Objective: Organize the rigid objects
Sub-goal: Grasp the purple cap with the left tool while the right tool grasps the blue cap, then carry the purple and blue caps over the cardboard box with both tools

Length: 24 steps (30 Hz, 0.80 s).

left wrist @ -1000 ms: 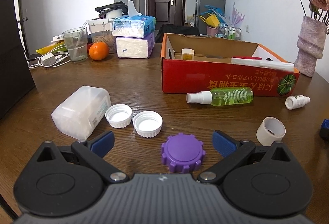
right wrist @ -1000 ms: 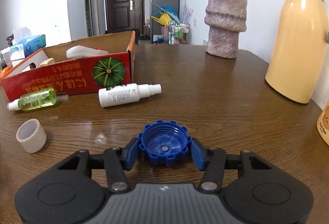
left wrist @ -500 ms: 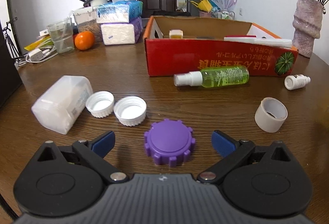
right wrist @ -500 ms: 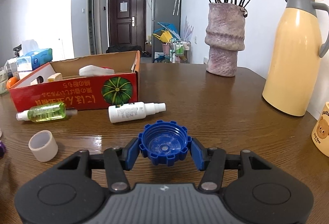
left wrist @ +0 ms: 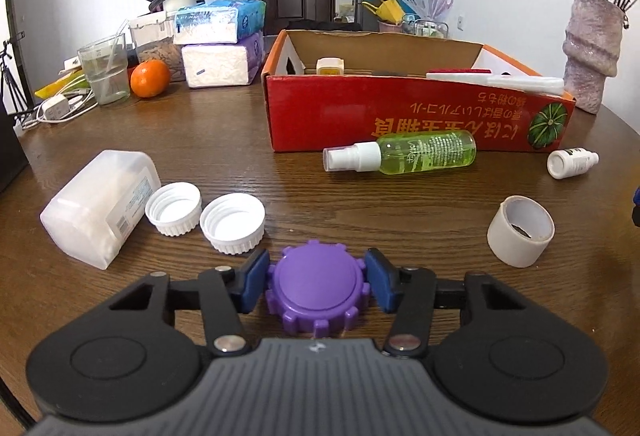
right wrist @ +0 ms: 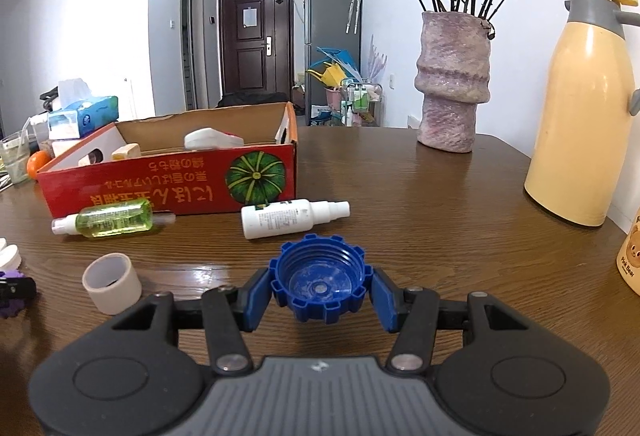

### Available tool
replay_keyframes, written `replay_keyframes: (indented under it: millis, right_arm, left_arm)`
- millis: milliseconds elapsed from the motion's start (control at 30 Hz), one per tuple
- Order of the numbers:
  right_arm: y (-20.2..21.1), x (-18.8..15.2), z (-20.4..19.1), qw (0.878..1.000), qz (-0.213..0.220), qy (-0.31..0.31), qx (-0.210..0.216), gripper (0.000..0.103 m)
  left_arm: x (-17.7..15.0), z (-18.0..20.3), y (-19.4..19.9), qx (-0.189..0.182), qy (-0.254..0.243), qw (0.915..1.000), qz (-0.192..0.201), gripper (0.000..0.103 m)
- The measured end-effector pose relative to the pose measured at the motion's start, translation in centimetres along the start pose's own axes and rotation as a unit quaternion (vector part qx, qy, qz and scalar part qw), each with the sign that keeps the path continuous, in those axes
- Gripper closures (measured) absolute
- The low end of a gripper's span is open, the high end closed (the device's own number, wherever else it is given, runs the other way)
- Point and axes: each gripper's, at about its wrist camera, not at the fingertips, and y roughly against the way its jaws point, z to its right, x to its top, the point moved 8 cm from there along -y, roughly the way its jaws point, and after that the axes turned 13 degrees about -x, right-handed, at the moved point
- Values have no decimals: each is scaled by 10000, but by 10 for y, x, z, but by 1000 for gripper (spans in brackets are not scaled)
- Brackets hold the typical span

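Observation:
A purple toothed cap [left wrist: 316, 288] lies top up on the wooden table [left wrist: 224, 139]. My left gripper [left wrist: 318, 282] is closing its jaws on it, and the blue pads [left wrist: 254, 284] touch its two sides. My right gripper [right wrist: 320, 286] is shut on a blue toothed cap [right wrist: 320, 276], open side up, held just above the table. Behind both stands a red cardboard box [left wrist: 400, 115] with a few items inside. In front of the box lie a green spray bottle [left wrist: 420, 151] and a white spray bottle [right wrist: 288, 218].
Two white caps [left wrist: 174, 207] [left wrist: 232, 222] and a translucent box [left wrist: 96, 207] lie left of the left gripper; a white ring [left wrist: 520, 232] stands to its right. Tissue packs [left wrist: 220, 43], an orange [left wrist: 150, 77] and a glass [left wrist: 104, 75] are far left. A vase [right wrist: 454, 83] and a yellow thermos [right wrist: 584, 115] stand far right.
The left gripper's jaws came in from wide open onto the purple cap's sides. The right gripper, still gripping the blue cap, tilted up a little.

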Motion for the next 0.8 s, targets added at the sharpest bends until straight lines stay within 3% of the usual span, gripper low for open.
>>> replay_keyframes:
  millis: [333,800]
  right_arm:
    - [14,-2,-13,9999,89,-51,109,50]
    - [36,1,-33,9990,316,-112,296,50]
  left_arm:
    - [2,1,4,-34,-30,9999,99,50]
    - [17,12,36,-44,-12,9976,693,50]
